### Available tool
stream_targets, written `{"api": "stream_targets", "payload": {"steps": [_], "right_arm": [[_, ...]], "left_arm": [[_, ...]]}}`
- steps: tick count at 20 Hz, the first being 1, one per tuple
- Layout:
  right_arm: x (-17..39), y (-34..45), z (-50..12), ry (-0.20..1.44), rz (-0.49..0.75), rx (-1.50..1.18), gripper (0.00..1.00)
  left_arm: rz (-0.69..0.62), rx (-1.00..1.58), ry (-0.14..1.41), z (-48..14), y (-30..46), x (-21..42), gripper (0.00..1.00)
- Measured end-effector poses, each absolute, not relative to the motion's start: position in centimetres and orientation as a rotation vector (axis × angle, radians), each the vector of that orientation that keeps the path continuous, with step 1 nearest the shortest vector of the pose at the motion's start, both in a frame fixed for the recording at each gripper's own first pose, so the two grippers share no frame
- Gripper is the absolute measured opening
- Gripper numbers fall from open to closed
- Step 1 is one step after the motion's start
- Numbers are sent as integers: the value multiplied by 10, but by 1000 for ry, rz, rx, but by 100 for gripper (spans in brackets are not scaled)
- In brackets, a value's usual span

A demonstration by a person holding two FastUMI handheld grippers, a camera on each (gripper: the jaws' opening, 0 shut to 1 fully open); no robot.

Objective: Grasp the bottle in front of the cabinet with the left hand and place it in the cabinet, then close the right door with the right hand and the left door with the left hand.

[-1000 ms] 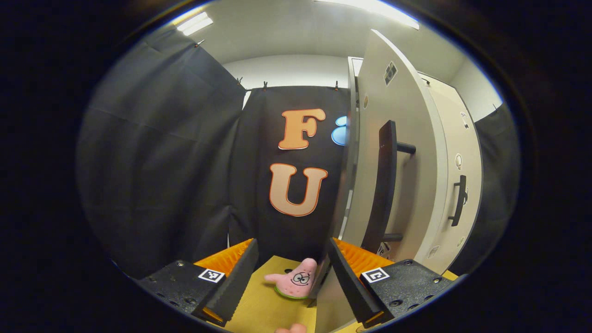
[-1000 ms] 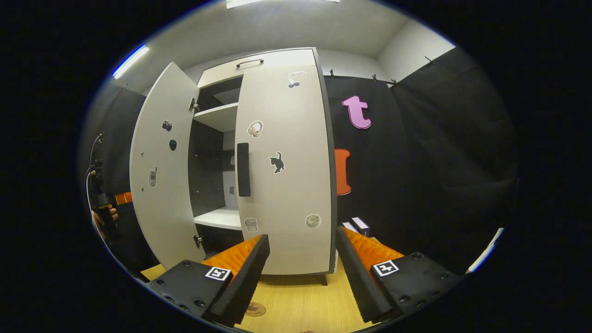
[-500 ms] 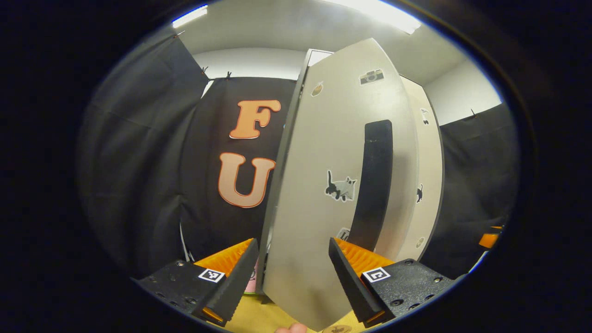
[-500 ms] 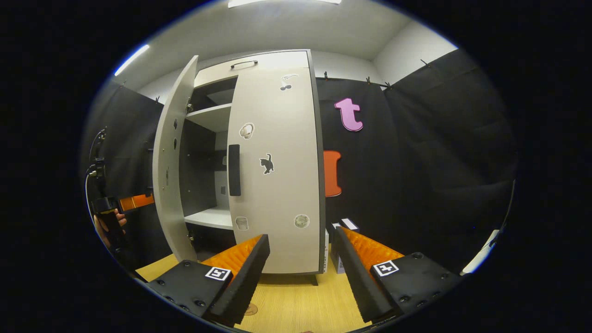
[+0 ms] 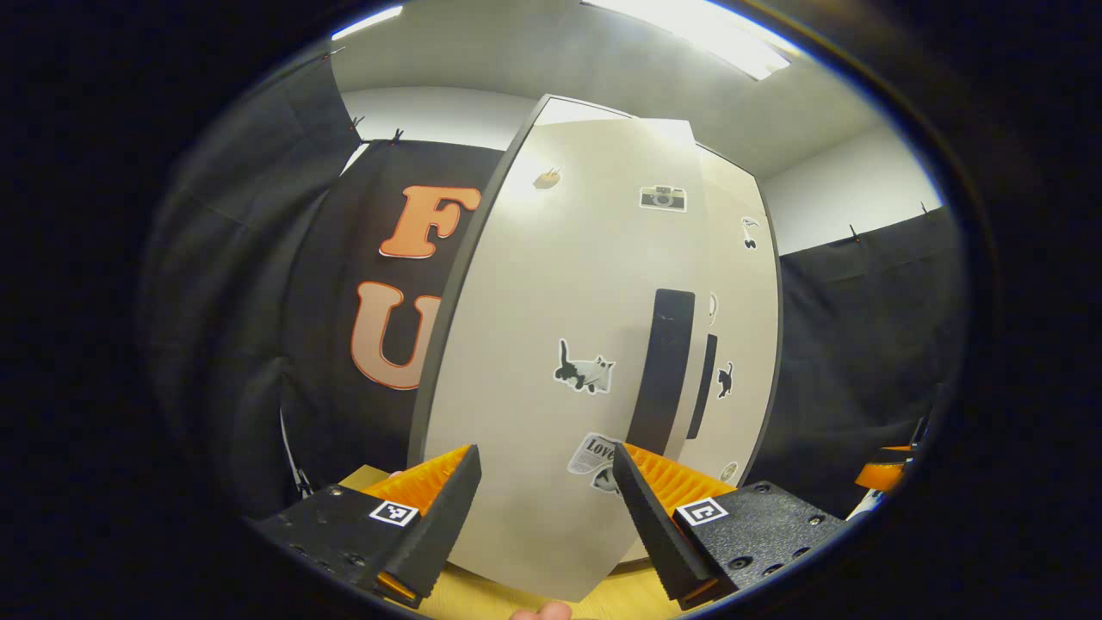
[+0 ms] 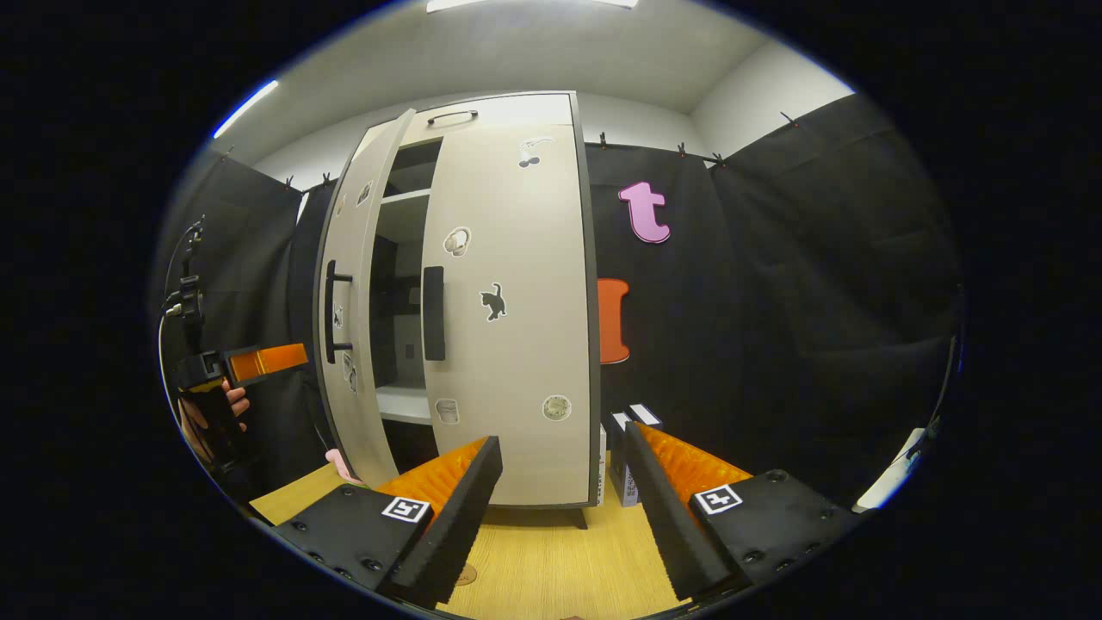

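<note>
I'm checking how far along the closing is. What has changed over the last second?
The left door has swung from wide open to nearly shut, leaving a narrow gap with shelves showing. The left gripper followed it round, open and now facing its front. The right door stayed shut, and the right gripper stayed open, back from the cabinet.

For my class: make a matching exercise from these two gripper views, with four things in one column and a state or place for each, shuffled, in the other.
Things
1. beige left cabinet door
2. beige right cabinet door
3. left gripper
4. small white box

States or places
A. open, holding nothing
B. shut flat
C. on the wooden table beside the cabinet
D. partly ajar

Pairs: 1-D, 2-B, 3-A, 4-C
</note>
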State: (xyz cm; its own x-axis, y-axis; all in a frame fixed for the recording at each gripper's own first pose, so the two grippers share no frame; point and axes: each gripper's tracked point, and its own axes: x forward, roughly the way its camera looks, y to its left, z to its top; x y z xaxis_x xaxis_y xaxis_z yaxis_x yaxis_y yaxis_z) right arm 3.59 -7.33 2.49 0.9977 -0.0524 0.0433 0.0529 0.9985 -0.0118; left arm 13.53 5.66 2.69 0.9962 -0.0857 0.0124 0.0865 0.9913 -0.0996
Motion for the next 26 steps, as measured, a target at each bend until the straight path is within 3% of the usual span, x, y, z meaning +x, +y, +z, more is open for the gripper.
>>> {"api": "stream_targets", "payload": {"steps": [1, 11, 26], "right_arm": [[34, -73, 25, -43, -58, -13, 96], [26, -96, 25, -43, -130, -13, 95], [19, -91, 21, -39, -149, -7, 95]], "left_arm": [[-95, -102, -11, 28, 50, 141, 97], [-124, -63, -23, 26, 22, 190, 94], [-100, -74, -22, 20, 14, 199, 95]]}}
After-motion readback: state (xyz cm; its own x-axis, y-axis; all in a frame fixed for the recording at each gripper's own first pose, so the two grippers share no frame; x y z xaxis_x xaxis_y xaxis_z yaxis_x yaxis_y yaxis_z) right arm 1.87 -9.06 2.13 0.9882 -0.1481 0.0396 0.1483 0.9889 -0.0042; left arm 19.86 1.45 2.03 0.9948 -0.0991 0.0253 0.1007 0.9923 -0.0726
